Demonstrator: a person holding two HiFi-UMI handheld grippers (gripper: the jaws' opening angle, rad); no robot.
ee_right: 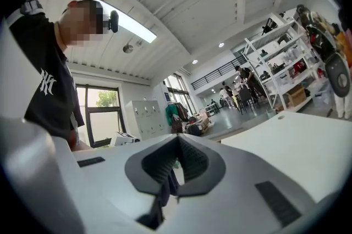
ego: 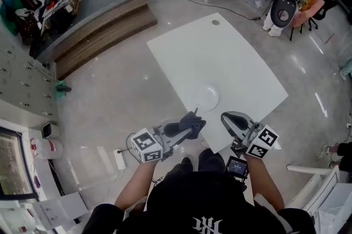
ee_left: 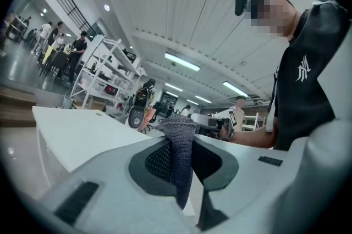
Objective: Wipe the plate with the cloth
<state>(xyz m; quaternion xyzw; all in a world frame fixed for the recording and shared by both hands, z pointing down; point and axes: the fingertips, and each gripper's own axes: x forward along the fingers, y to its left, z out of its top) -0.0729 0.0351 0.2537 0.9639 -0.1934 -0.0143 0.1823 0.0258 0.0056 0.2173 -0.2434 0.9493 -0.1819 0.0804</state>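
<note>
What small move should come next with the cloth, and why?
Probably move the left gripper forward and down toward the plate. Its jaws are shut on the dark cloth, so the grip seems ready. However, the cloth is held in the air near the person, apart from the plate, which lies alone on the white table.

The cloth [ee_left: 179, 164] disappears at its lower end between the left gripper's [ee_left: 179, 131] jaws. The pale plate [ego: 205, 98] barely shows against the white table [ego: 236, 57], whose near edge runs behind the right gripper [ego: 230, 117]. Distant people [ee_left: 70, 49] are too small to make out.
</note>
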